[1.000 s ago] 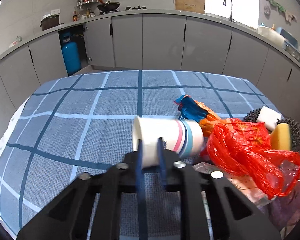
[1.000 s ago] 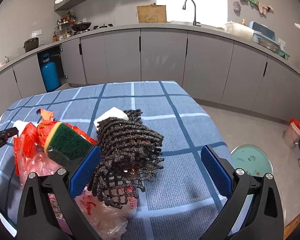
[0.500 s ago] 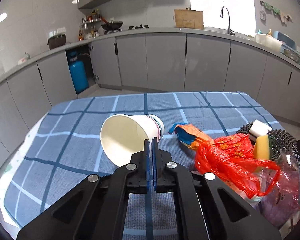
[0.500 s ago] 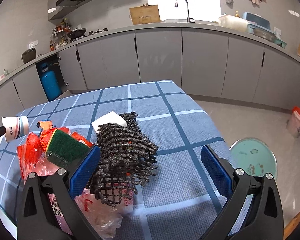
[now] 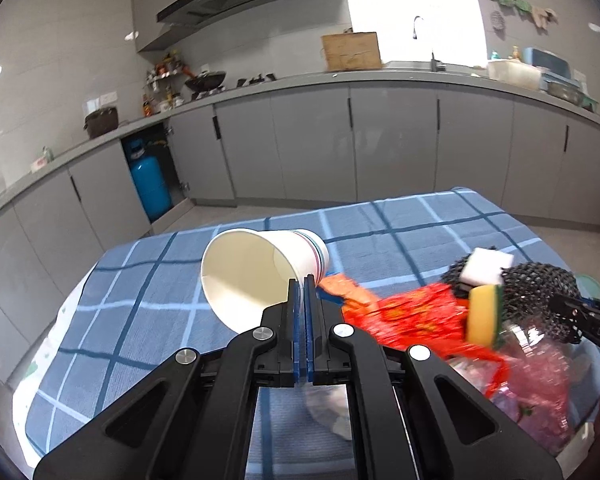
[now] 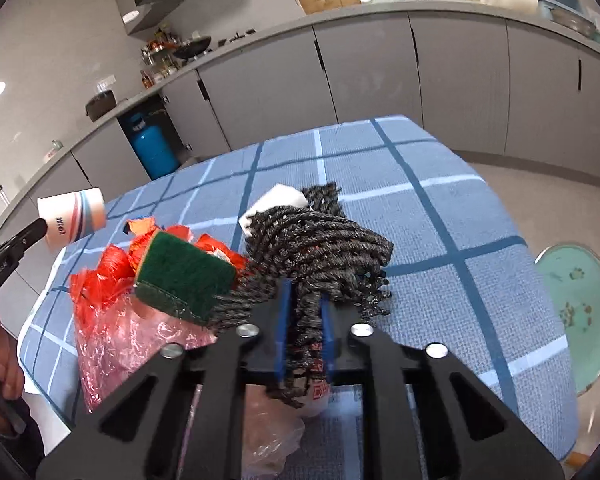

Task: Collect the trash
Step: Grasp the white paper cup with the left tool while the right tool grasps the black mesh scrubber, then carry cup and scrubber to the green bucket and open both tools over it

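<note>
White paper cup (image 5: 260, 270) hangs above the table's (image 5: 148, 312) left side, its rim pinched by the left gripper (image 5: 302, 280). Right gripper (image 6: 304, 308) pinches black netting (image 6: 320, 240) near the sponge (image 6: 184, 276).

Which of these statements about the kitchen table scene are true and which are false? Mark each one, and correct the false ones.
1. The left gripper has its jaws shut on the rim of the paper cup. True.
2. The paper cup stands upright on the tablecloth. False: it is held off the table, tilted on its side.
3. The right gripper is shut on the black mesh net. True.
4. The green sponge lies alone at the table's far end. False: it sits on the trash pile, against the red plastic bag.
</note>
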